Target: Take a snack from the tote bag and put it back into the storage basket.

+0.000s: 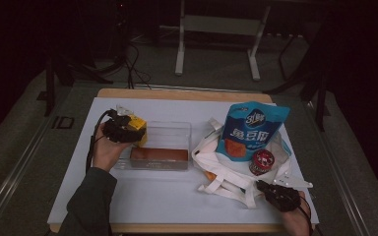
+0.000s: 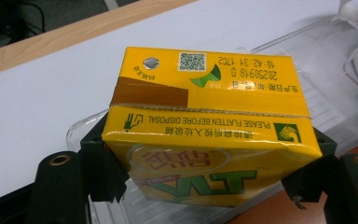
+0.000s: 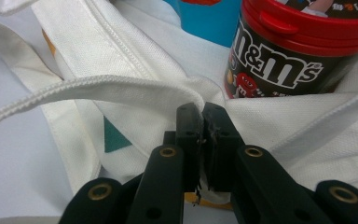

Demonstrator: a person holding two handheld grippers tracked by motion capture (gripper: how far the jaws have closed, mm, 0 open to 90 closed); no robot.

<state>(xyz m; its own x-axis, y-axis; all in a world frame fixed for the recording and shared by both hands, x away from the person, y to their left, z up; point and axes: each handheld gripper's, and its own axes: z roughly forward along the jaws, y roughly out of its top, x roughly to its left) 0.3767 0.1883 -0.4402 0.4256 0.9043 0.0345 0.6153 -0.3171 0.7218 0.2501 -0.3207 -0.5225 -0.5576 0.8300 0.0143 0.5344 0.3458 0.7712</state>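
Note:
My left gripper point(image 1: 128, 131) is shut on a yellow drink carton point(image 1: 138, 126), which it holds over the left end of a clear plastic bin point(image 1: 177, 129). In the left gripper view the carton point(image 2: 205, 93) sits crosswise between the black jaws of the left gripper point(image 2: 205, 176), top face towards the camera. My right gripper point(image 1: 263, 187) is shut on the fabric of a white tote bag point(image 1: 226, 169) at its near edge. In the right gripper view the right gripper point(image 3: 203, 115) pinches the bag's cloth point(image 3: 135, 51) beside a strap.
A brown slab point(image 1: 158, 155) lies in the bin's near part. In the tote bag stand a blue snack pouch point(image 1: 253, 130) and a red-lidded M&M's can point(image 1: 262, 162), the can point(image 3: 298, 51) close behind my right jaws. The white table top point(image 1: 167, 196) ends at a wooden edge.

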